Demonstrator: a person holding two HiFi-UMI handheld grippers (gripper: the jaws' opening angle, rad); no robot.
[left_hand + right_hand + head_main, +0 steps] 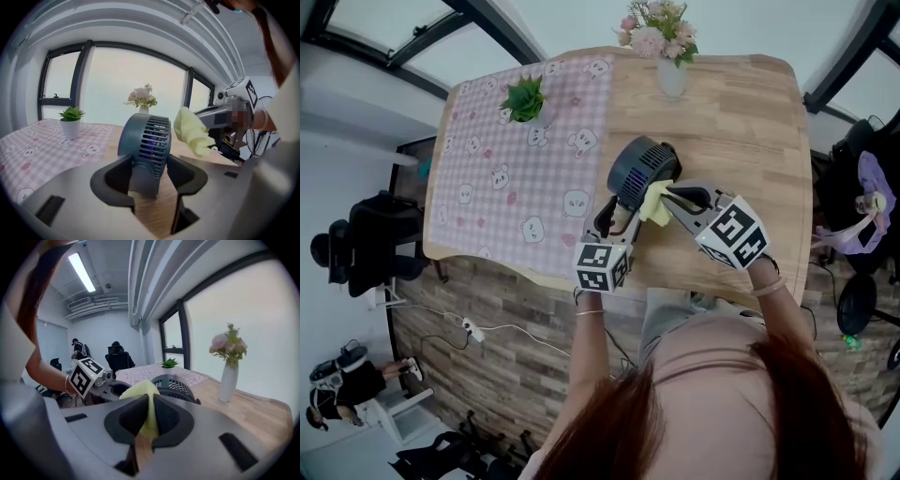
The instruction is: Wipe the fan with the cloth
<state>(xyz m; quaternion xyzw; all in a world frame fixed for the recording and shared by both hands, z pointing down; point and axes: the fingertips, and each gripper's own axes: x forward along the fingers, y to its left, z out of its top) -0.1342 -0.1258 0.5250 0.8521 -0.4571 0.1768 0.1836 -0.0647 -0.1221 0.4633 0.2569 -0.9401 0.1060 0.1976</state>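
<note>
A small dark blue fan (639, 169) with a slatted grille stands on the wooden table (741, 122). My left gripper (617, 217) is shut on the fan's stand (144, 177), holding it from the near side. My right gripper (670, 200) is shut on a pale yellow cloth (655, 202), which hangs at the fan's right side. In the right gripper view the cloth (144, 401) sticks up between the jaws just in front of the fan's grille (176, 384). In the left gripper view the cloth (193, 132) hangs a little to the right of the grille (154, 138), apart from it.
A pink checked tablecloth (516, 169) covers the table's left half, with a small potted plant (524, 98) on it. A white vase of flowers (667, 47) stands at the far edge. The table's near edge runs just below the grippers.
</note>
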